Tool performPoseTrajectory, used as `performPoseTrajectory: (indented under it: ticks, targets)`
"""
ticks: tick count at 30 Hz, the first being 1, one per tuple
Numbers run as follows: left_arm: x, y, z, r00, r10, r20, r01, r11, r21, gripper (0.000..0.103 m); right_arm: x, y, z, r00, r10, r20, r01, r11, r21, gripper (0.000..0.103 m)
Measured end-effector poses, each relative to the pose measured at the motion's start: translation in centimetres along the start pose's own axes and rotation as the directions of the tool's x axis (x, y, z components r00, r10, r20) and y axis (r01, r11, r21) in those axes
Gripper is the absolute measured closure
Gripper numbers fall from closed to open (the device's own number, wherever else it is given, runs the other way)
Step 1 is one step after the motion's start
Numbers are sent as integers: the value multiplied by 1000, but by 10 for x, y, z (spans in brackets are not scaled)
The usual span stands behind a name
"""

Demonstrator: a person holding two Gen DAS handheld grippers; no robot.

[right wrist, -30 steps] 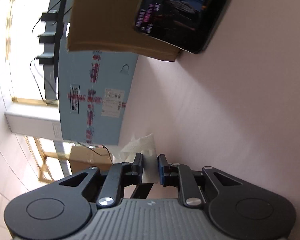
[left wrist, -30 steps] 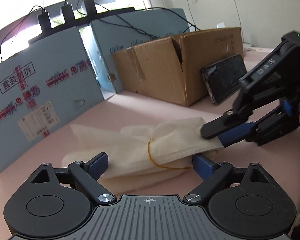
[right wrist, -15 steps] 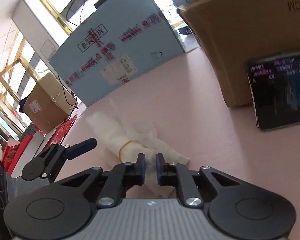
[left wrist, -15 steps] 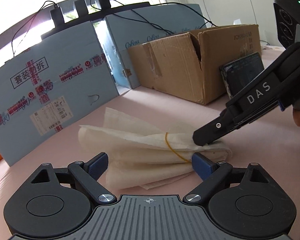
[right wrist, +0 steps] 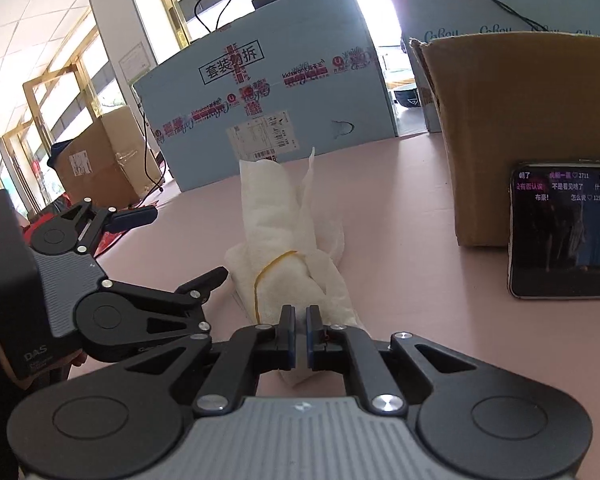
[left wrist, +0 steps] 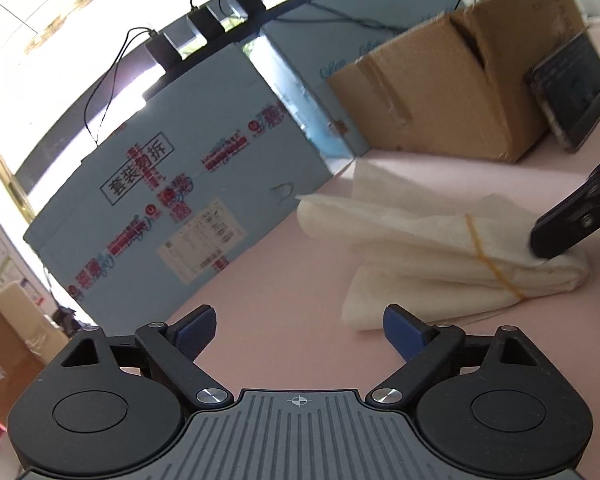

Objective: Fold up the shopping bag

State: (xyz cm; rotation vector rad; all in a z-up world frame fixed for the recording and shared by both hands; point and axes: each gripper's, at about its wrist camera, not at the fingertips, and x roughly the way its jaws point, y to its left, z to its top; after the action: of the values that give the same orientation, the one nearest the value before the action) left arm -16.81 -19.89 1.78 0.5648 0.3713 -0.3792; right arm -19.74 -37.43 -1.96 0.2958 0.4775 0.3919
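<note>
Now soft, crinkly white shopping bag [right wrist: 284,240], rubber-banded, between clamped right fingers [right wrist: 286,334]; left fingers [left wrist: 194,330] wide.

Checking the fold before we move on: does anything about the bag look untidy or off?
Yes. The bag is banded into a roll, but loose layers splay out unevenly at its far end.
</note>
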Motion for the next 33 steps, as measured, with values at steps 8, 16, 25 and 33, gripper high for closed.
performPoseTrajectory:
  ticks: [8, 16, 25, 33]
  targets:
    - [20, -36, 13, 997, -63, -38, 64, 998, 17, 9, 1, -2, -2, 1000, 10, 12, -10, 1000, -13, 99]
    - [43, -45, 25, 998, 34, -54, -29, 996, 80, 7, -5, -8, -10, 999, 31, 32, -30, 999, -14, 100]
    - [48, -5, 17, 986, 168, -25, -163, 978, 134, 13, -9, -19, -13, 999, 51, 15, -50, 999, -13, 100]
    - [8, -16, 27, 985, -166, 56, 154, 973, 170, 12, -12, -18, -7, 999, 38, 16, -38, 999, -36, 97]
